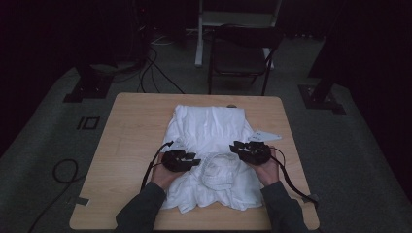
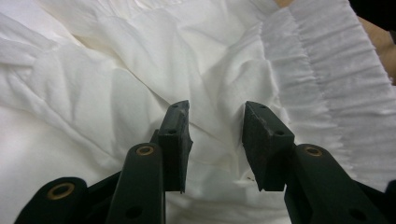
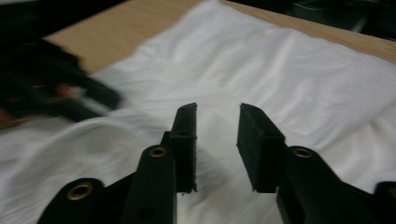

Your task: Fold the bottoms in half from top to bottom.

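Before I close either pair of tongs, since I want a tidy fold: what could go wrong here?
The left tongs hang open over bunched folds of the white garment beside its ruffled band; closing may pinch several layers. The right tongs gape above smoother cloth and may catch nothing.

A light wooden table (image 1: 131, 145) lies beneath both grippers; beyond them, past its far edge, a dark folding chair (image 1: 240, 56) stands on grey floor (image 1: 43, 141), with black cables (image 1: 155, 73) trailing to its left
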`<state>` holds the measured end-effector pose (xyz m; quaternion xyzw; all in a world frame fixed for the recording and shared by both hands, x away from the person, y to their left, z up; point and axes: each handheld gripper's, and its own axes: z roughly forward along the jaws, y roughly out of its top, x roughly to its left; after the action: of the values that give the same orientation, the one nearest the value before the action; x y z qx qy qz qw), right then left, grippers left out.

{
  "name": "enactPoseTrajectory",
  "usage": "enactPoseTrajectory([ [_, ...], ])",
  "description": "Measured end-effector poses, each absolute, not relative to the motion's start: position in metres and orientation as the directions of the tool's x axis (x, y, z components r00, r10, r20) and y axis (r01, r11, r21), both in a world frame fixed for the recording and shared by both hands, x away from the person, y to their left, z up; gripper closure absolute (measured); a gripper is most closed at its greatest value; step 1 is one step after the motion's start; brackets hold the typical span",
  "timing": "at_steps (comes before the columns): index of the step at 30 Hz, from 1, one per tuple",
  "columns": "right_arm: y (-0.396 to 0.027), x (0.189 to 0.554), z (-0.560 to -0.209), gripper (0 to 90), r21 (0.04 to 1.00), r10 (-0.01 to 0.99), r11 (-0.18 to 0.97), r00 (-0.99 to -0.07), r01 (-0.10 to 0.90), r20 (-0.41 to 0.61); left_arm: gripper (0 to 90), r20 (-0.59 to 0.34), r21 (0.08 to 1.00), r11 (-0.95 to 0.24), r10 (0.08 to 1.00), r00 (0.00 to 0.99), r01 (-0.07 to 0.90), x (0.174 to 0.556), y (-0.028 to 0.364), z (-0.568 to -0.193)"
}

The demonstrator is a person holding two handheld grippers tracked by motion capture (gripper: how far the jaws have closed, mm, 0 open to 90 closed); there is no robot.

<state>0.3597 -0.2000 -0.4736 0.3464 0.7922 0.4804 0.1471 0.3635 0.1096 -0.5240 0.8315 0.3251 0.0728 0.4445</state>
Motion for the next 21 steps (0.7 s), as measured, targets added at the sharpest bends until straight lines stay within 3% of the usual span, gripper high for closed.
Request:
enactPoseTrajectory([
  [5,-0.186,0.336,-0.485,80.1,0.827,0.599,0.402,-0.796,0.393,0.087,60.0,-0.163,0.790,-0.391,0.608,0.777,0.472,0.365,0.107,-0.522],
  [8,-0.166,0.329,-0.508,85.1,0.757,0.582,0.532,-0.813,0.380,-0.001,59.9,-0.152,0.792,-0.397,0.608,0.779,0.464,0.366,0.102,-0.521],
  [14,-0.142,0.339,-0.526,86.2,0.695,0.564,0.600,-0.825,0.396,-0.017,59.8,-0.151,0.787,-0.398,0.616,0.773,0.471,0.373,0.096,-0.524],
  [21,-0.122,0.320,-0.517,84.8,0.727,0.441,0.624,-0.897,0.286,-0.025,59.8,-0.141,0.778,-0.418,0.611,0.779,0.469,0.373,0.084,-0.526],
])
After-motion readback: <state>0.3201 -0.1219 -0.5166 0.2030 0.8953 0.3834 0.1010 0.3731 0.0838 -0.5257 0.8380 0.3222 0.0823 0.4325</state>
